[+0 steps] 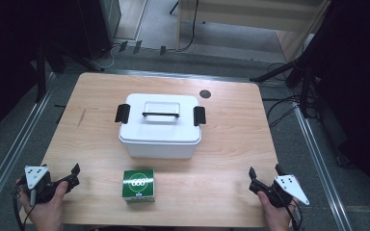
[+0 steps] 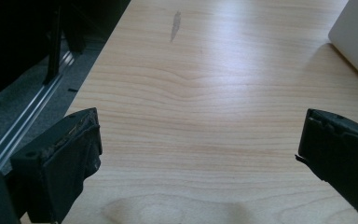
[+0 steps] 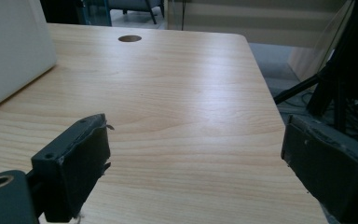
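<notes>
Box (image 1: 160,126): white plastic bin, lid shut, mid-frame on the table (image 1: 231,139); looks stiff, smooth, maybe slippery.
Grab spots: I'd go for the black handle (image 1: 158,114) or the side latches (image 1: 122,112).
Carton (image 1: 138,185): small green one, bottom center, probably light and crushable.
Left gripper (image 1: 73,174): lower left, jaws spread, empty.
Right gripper (image 1: 265,175): lower right, same deal.
</notes>
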Tool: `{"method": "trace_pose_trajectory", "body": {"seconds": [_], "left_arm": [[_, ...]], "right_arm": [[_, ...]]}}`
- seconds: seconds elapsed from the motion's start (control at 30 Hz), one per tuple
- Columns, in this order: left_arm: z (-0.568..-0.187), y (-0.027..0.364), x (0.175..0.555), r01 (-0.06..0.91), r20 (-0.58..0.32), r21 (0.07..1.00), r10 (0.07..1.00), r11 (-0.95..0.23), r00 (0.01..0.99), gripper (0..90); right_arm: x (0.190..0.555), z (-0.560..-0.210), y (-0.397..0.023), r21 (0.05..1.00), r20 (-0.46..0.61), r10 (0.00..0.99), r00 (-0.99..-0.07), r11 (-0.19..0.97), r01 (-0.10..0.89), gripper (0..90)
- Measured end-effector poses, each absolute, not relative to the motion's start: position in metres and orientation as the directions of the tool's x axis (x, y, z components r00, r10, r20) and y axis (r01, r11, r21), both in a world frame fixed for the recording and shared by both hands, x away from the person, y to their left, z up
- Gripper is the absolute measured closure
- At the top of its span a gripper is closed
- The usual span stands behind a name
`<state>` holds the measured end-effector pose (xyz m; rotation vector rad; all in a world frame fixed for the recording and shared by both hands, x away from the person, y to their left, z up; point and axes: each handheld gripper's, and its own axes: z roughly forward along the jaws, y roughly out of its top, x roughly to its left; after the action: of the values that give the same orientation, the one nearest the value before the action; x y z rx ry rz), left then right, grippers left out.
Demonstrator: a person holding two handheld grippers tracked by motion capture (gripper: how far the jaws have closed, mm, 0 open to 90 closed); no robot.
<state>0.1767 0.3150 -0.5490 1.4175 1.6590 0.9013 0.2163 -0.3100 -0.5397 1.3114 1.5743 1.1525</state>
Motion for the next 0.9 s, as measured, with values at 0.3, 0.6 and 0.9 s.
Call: {"method": "trace_pose_trajectory", "body": {"seconds": [0.3,0.6,0.9], "left_arm": [[-0.539,0.281,0.170,0.406,-0.052,0.911,0.996,0.078,-0.074,15.0],[-0.540,0.257,0.168,0.424,-0.098,0.902,0.995,0.083,0.013,47.8],[-0.540,0.231,0.165,0.436,-0.095,0.899,0.992,0.047,0.088,61.7]], "right_arm": [[0.210,-0.536,-0.290,0.965,-0.010,0.973,-0.230,0.070,0.254,29.4],[0.207,-0.527,-0.254,0.963,0.100,0.902,-0.419,0.018,0.268,59.7],[0.198,-0.524,-0.200,0.952,0.080,0.845,-0.529,0.092,0.291,70.6]]}}
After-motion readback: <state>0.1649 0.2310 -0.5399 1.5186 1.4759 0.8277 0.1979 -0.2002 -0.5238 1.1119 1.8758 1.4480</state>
